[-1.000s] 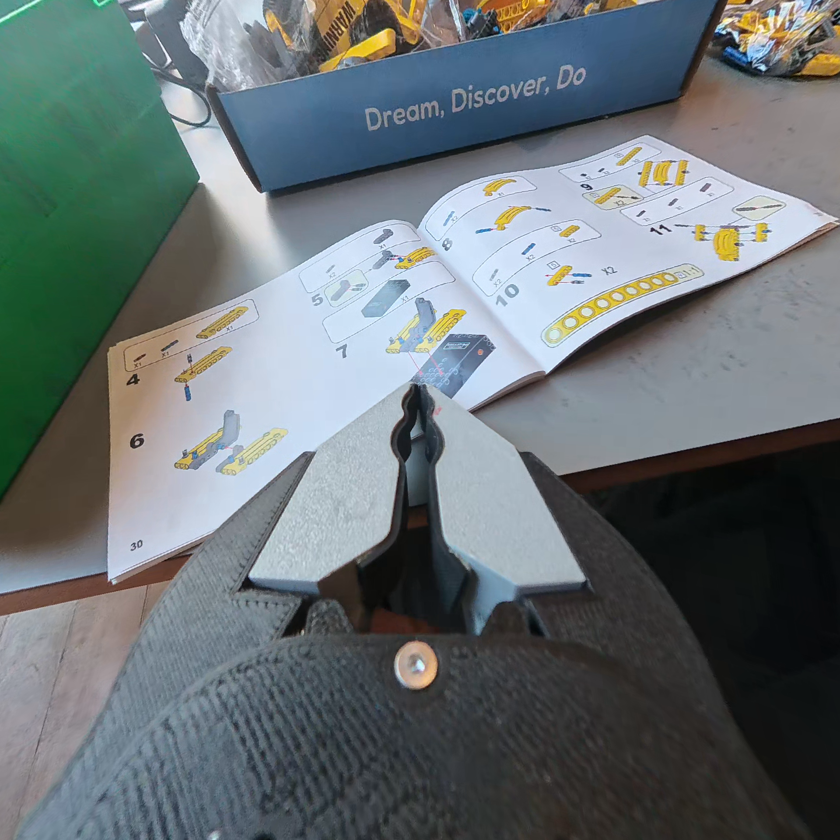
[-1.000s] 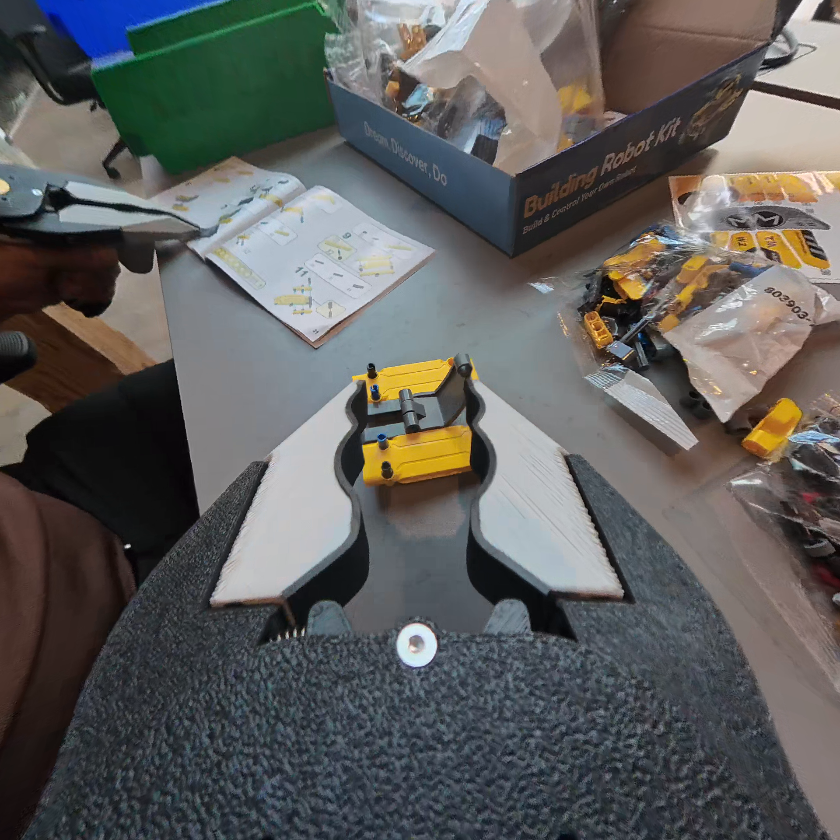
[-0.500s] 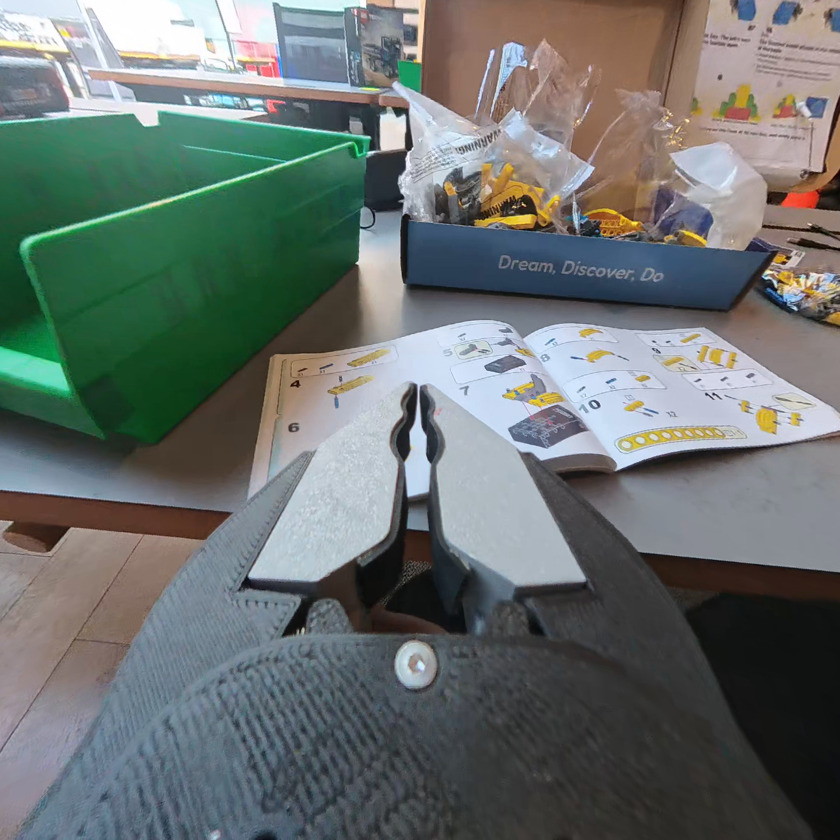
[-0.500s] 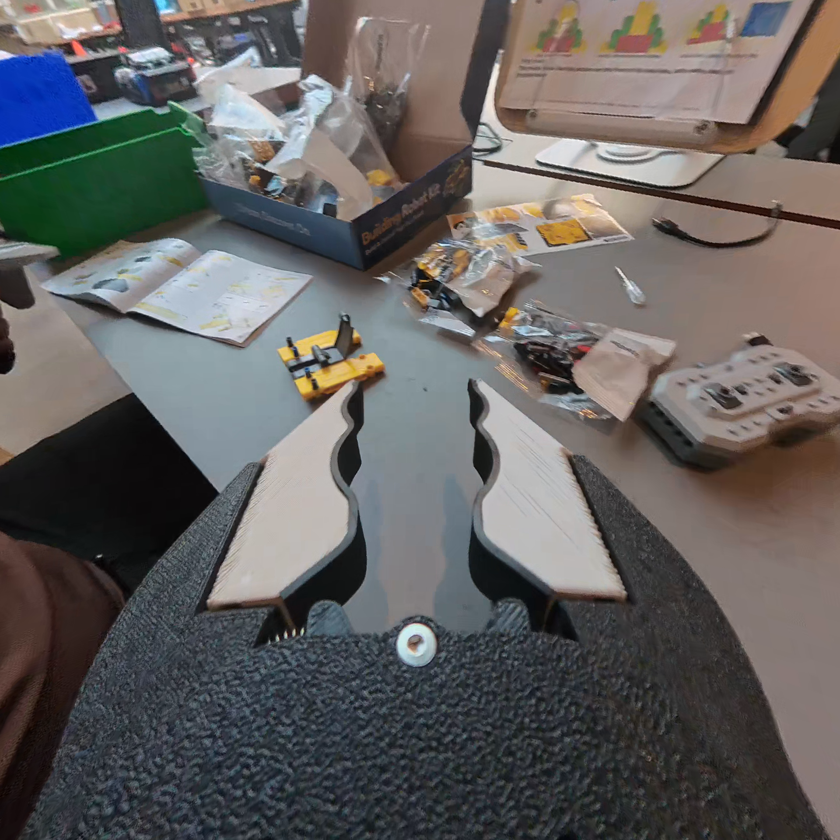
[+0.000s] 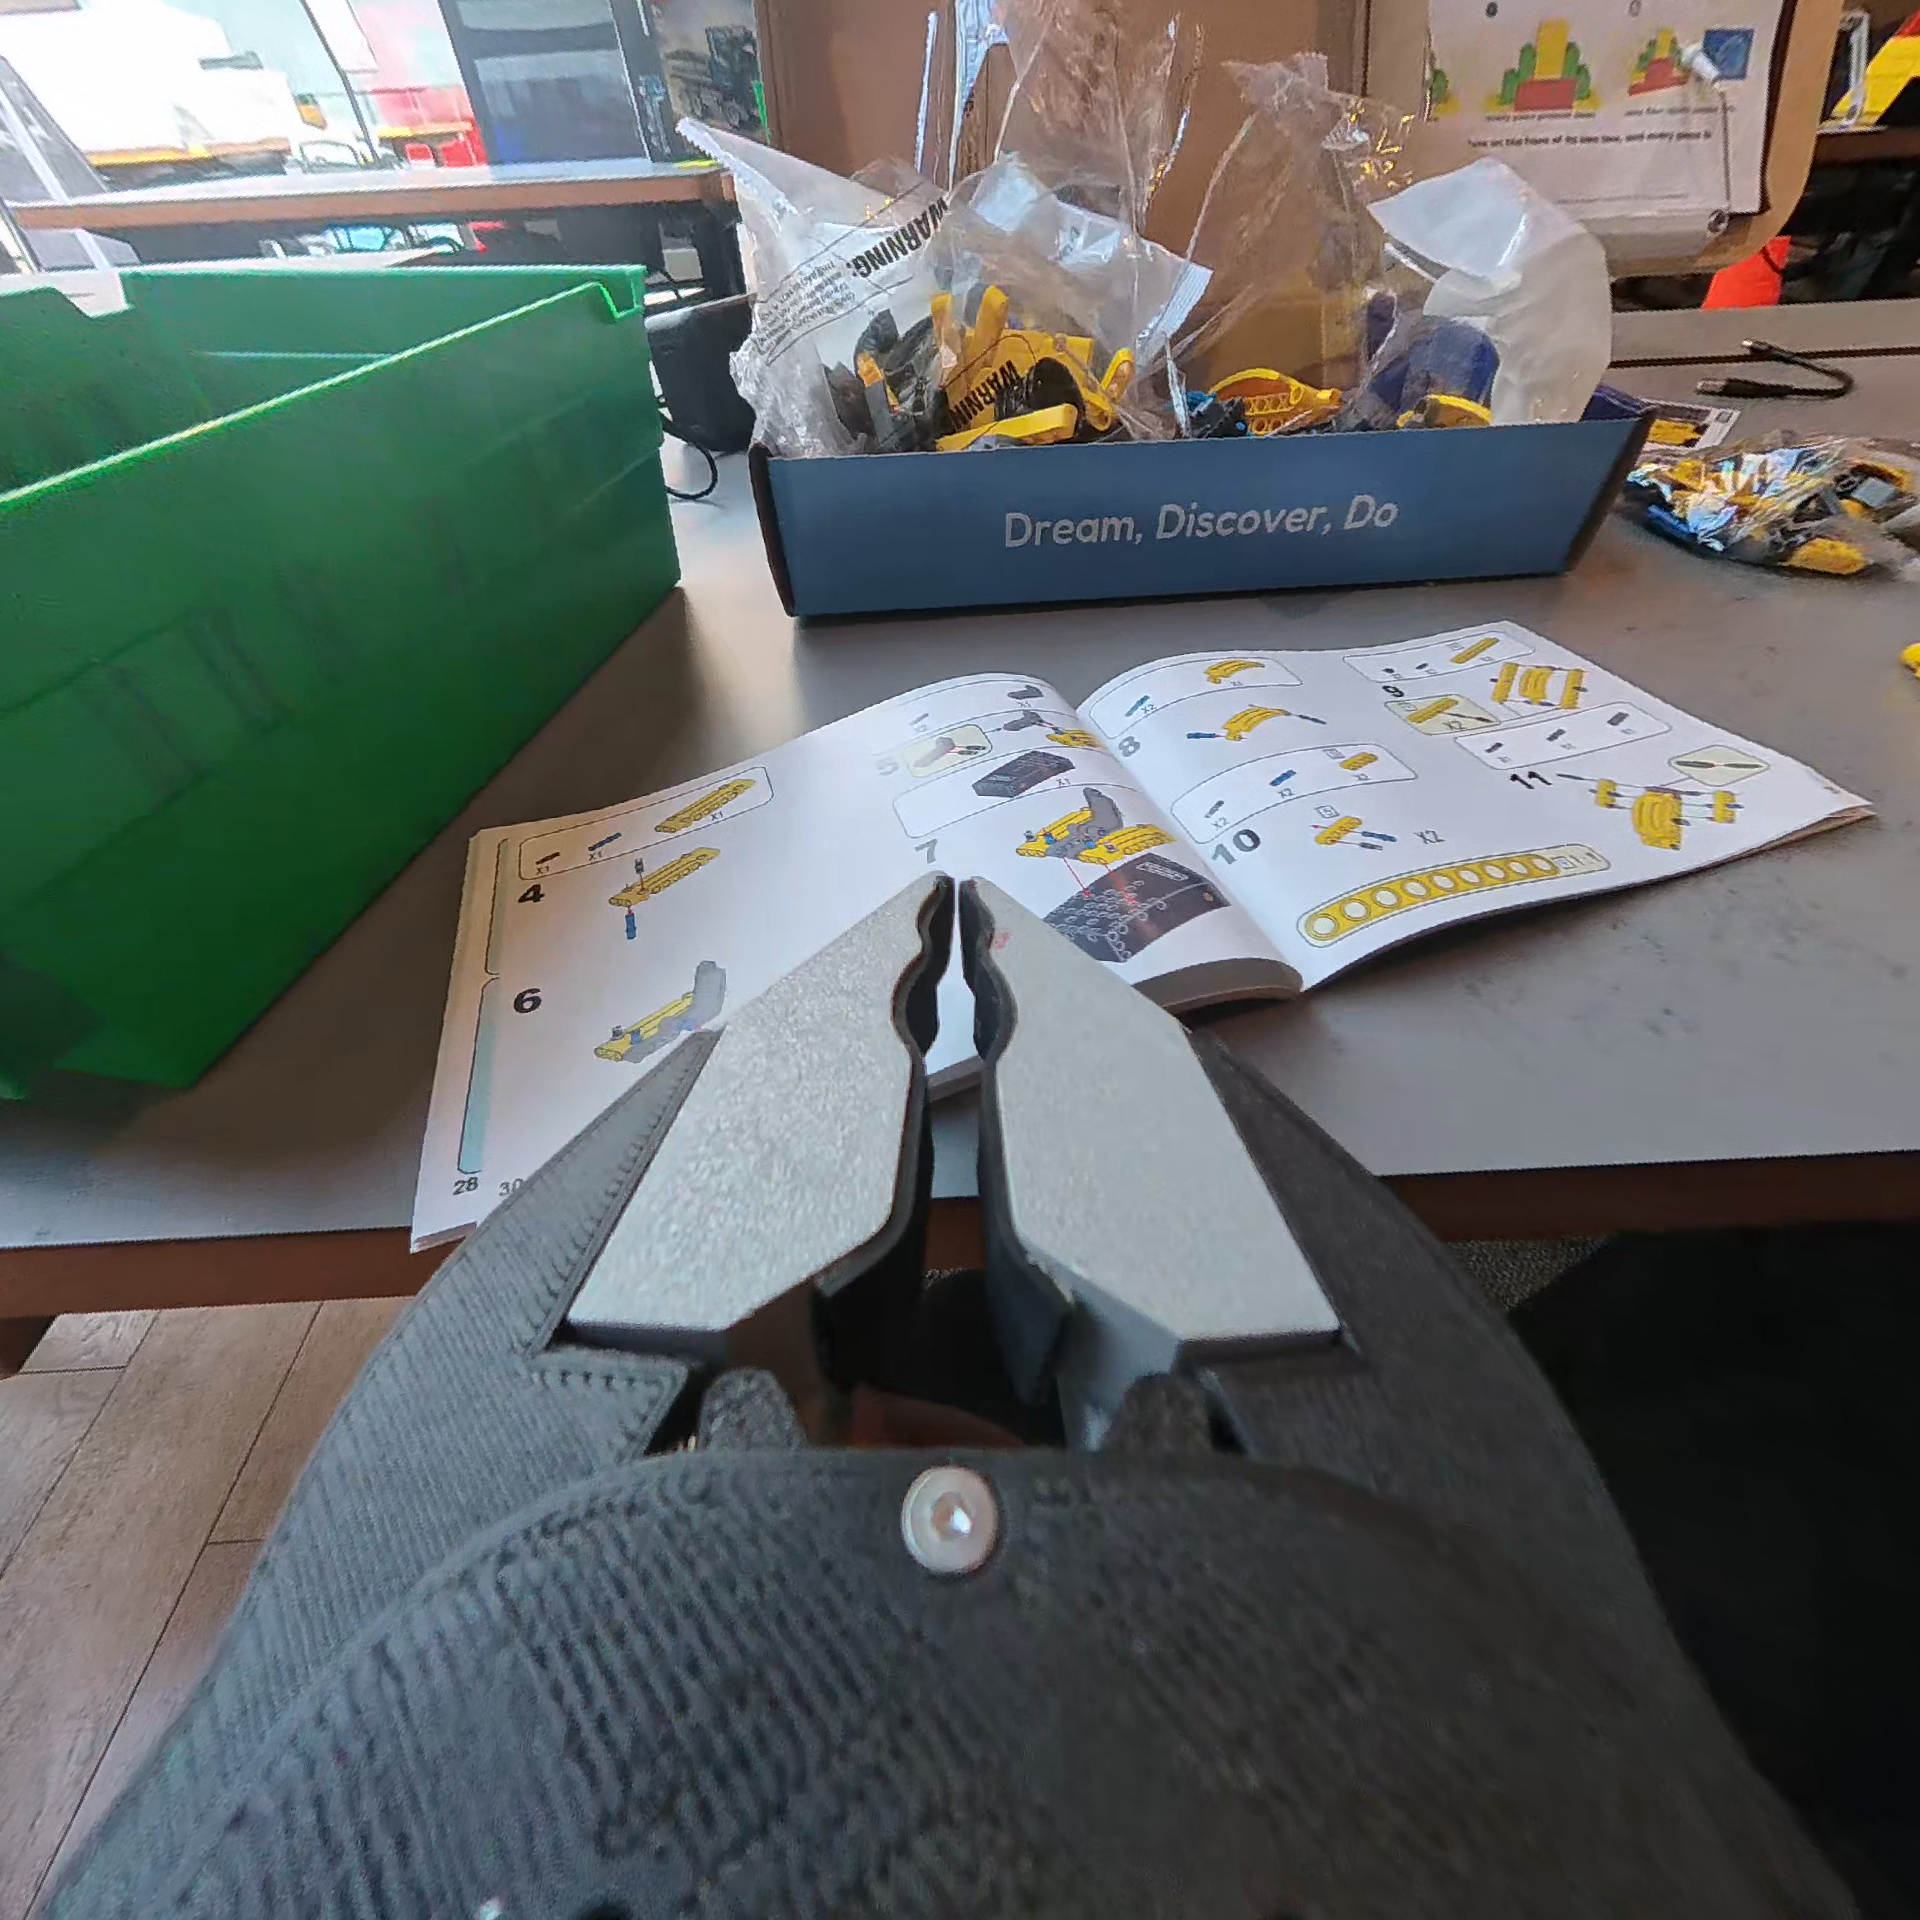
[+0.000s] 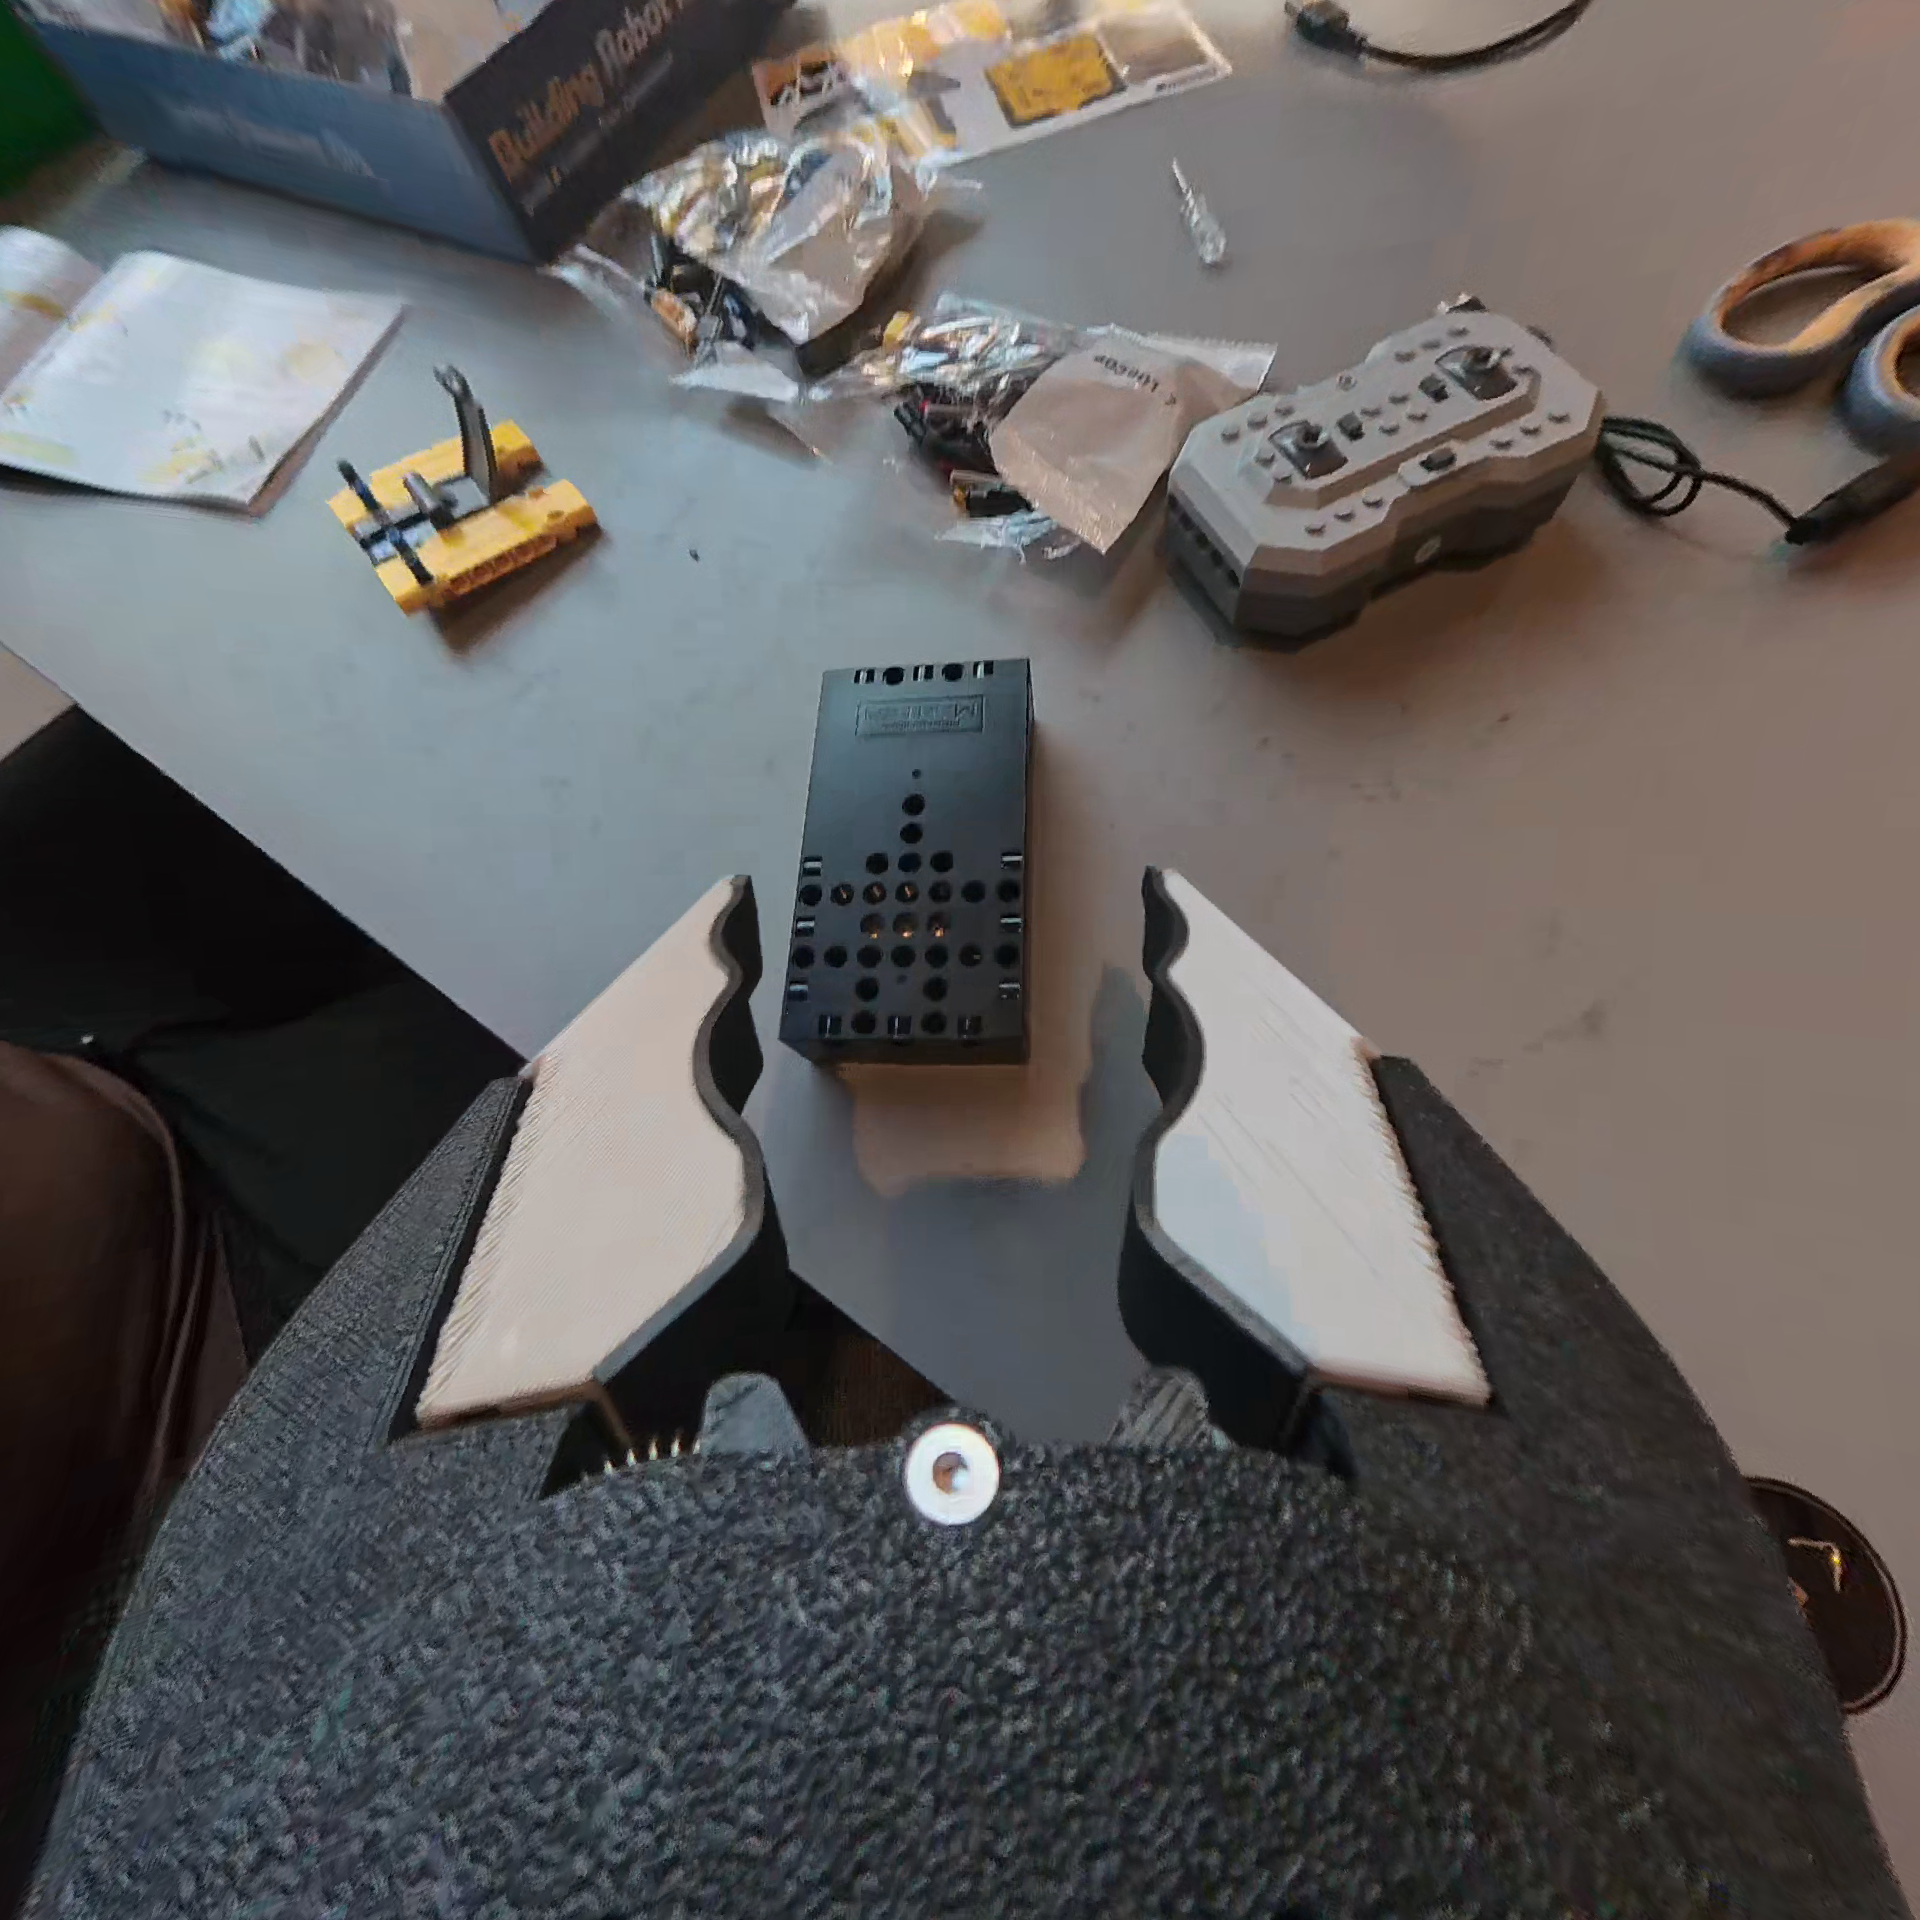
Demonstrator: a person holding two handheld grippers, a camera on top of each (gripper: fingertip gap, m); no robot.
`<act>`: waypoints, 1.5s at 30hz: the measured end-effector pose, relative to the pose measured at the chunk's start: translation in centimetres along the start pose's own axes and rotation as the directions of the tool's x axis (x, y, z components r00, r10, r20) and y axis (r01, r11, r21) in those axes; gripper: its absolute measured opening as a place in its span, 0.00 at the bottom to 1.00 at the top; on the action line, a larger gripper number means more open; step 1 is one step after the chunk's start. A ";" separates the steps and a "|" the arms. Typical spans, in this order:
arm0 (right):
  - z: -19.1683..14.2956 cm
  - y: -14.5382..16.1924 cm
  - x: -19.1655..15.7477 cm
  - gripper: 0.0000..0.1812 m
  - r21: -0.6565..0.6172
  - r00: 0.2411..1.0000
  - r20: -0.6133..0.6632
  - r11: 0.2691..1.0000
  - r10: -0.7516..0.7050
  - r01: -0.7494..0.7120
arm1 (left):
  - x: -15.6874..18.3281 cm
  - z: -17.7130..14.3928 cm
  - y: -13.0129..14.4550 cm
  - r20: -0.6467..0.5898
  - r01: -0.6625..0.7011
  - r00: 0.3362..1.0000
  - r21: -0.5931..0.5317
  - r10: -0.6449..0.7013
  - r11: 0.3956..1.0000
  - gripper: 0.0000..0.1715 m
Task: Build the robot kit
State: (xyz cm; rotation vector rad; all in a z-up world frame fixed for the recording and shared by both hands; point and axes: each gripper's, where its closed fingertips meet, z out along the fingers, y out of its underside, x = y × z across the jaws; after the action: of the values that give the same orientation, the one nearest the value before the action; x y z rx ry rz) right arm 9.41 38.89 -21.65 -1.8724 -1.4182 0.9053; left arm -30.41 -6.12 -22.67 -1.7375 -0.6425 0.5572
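Observation:
My right gripper [image 6: 943, 888] is open wide and empty. It hovers over a black perforated box [image 6: 912, 868] that lies flat on the grey table [image 6: 1403, 883], with the fingertips either side of its near half, apart from it. A yellow and grey brick assembly [image 6: 462, 507] lies on the table to the far left. My left gripper [image 5: 956, 891] is shut and empty, held at the table's front edge over the near part of an open instruction booklet [image 5: 1091, 831].
A green bin [image 5: 312, 582] stands left of the booklet. A blue cardboard box [image 5: 1195, 520] full of bagged parts stands behind it. Bags of parts [image 6: 790, 229], a grey controller block [image 6: 1382, 468], scissors [image 6: 1818, 312] and a cable [image 6: 1434, 26] lie beyond the black box. The grippers' ends are close to 60 cm from one another. My right gripper's tips are some 15 cm from the grey controller block [image 6: 1382, 468].
My right gripper let go of the yellow assembly, swung right, opened wider and came down over the black box. My left gripper stayed shut and tilted up to face the booklet and bin.

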 end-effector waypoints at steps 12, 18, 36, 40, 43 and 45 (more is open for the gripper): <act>4.9 3.8 -3.0 0.37 -0.176 0.998 0.029 0.982 -0.057 0.061 | 1.3 0.4 0.8 -0.066 -0.012 0.998 -0.032 0.010 0.999 0.00; 8.4 1.9 -7.3 0.36 -0.135 0.997 -0.003 0.988 0.071 -0.071 | 1.8 0.6 1.1 -0.102 -0.005 0.995 -0.049 0.000 0.999 0.00; 9.2 0.7 -14.4 0.32 -0.149 0.991 0.043 0.982 0.123 -0.115 | 0.1 0.2 0.3 -0.052 0.036 0.998 -0.014 -0.037 0.999 0.00; 8.9 -0.1 -13.1 0.28 -0.101 0.991 0.035 0.987 0.131 -0.127 | -0.7 0.0 -0.2 -0.022 0.053 0.998 0.014 -0.053 0.998 0.00; 8.4 -1.9 -13.0 0.06 -0.003 0.997 0.048 0.998 0.065 -0.065 | -0.6 0.1 0.1 -0.028 0.058 0.998 0.000 -0.058 0.998 0.00; 6.9 -4.4 -13.0 0.00 0.152 0.999 0.050 0.988 -0.007 0.000 | -0.5 0.1 0.2 -0.031 0.050 0.998 0.000 -0.050 0.999 0.00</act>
State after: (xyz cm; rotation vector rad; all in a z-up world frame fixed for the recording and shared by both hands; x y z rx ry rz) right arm -1.11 27.76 -20.14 -1.7450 -1.3421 1.0352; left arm -30.83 -6.39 -22.88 -1.7215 -0.6619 0.4952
